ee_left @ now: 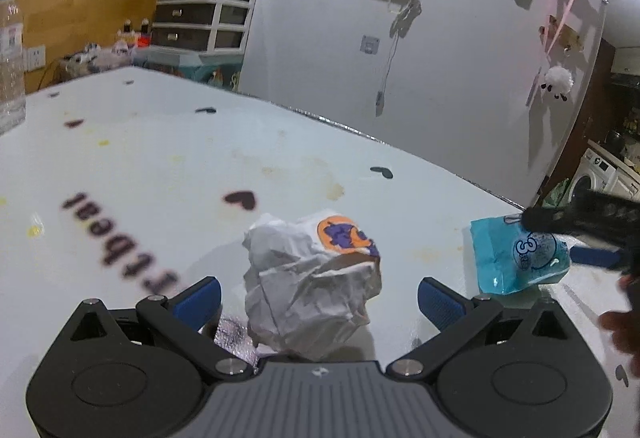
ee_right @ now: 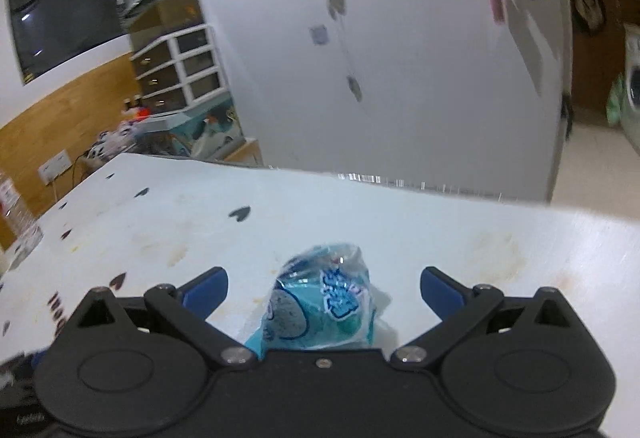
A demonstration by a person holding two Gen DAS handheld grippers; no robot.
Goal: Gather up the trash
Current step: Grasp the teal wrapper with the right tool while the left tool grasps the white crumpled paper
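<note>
Straddling a crumpled white paper wrapper [ee_left: 312, 286], the left gripper [ee_left: 319, 296] has its jaws spread wide, one blue pad on each side of the wad with clear gaps between pads and paper. The wrapper rests on the white surface [ee_left: 160, 158], which is printed with dark hearts and blurred dark lettering and marked with yellowish stains. An orange and purple logo shows on the wrapper's upper side.

To the right of it, nearer the surface's right edge, lies a blue plastic packet [ee_left: 520, 258] with a cartoon print. In the left wrist view the right gripper [ee_left: 580, 234] reaches in from the right side over this packet, one dark finger above it and one blue pad beside it.

In the right wrist view the same blue plastic packet [ee_right: 324, 302] sits between the parted jaws of the right gripper [ee_right: 324, 290], close against the gripper body; neither pad touches it. The view is motion-blurred.

A clear water bottle [ee_left: 10, 58] stands at the surface's far left corner. Beyond the far edge are a white wall with hanging photos and cords, and a white drawer unit [ee_left: 204, 14] with a glass tank on top.
</note>
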